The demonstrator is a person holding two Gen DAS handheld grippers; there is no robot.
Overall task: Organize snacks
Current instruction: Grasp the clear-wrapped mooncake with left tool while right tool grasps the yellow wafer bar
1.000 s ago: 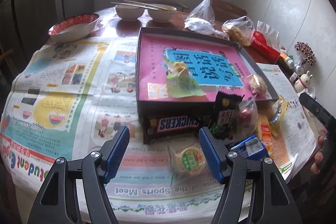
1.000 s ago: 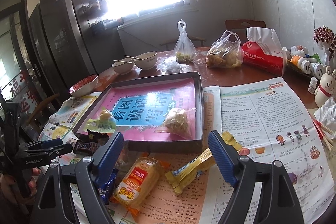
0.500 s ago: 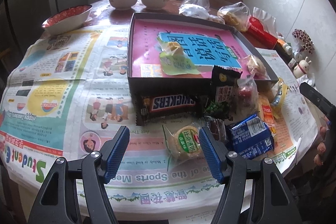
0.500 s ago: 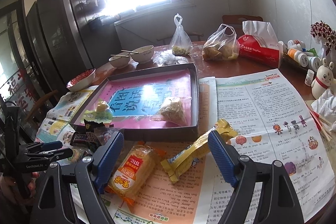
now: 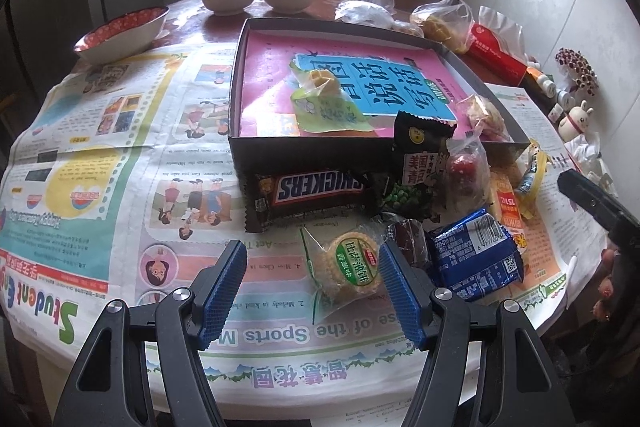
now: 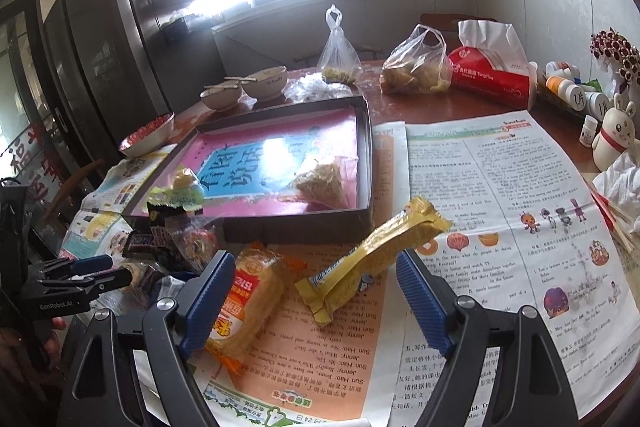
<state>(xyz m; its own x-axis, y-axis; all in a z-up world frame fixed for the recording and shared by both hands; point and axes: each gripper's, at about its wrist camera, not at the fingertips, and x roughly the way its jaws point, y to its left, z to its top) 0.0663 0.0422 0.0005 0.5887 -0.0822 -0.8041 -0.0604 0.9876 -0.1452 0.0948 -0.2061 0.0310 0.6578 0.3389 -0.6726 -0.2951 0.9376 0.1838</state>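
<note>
Between my left jaws (image 5: pixel 313 283), which stand wide apart and hold nothing, sits a round cookie (image 5: pixel 354 265) in clear wrap, close against the right pad; a second ago it lay further ahead, so I have drawn in and lowered onto it. I read that as the approach nearly done, with only the squeeze left. Just past it lie the chocolate bar (image 5: pixel 316 189), a blue packet (image 5: pixel 476 257) and a dark bag of peas (image 5: pixel 416 173), all crowded against the front wall of the box (image 5: pixel 304 151), where one green-wrapped snack (image 5: pixel 324 103) already rests. My right jaws (image 6: pixel 316 299) are likewise released and empty, with an orange-wrapped cake (image 6: pixel 248 301) by the left pad and a yellow wafer bar (image 6: pixel 372 251) lying between them on the newspaper (image 6: pixel 500 187) covering the worktop; that view has also dropped closer since. Most snacks are outside the box, so the sorting looks barely begun. The crinkly wrap may slip, I judge.
</note>
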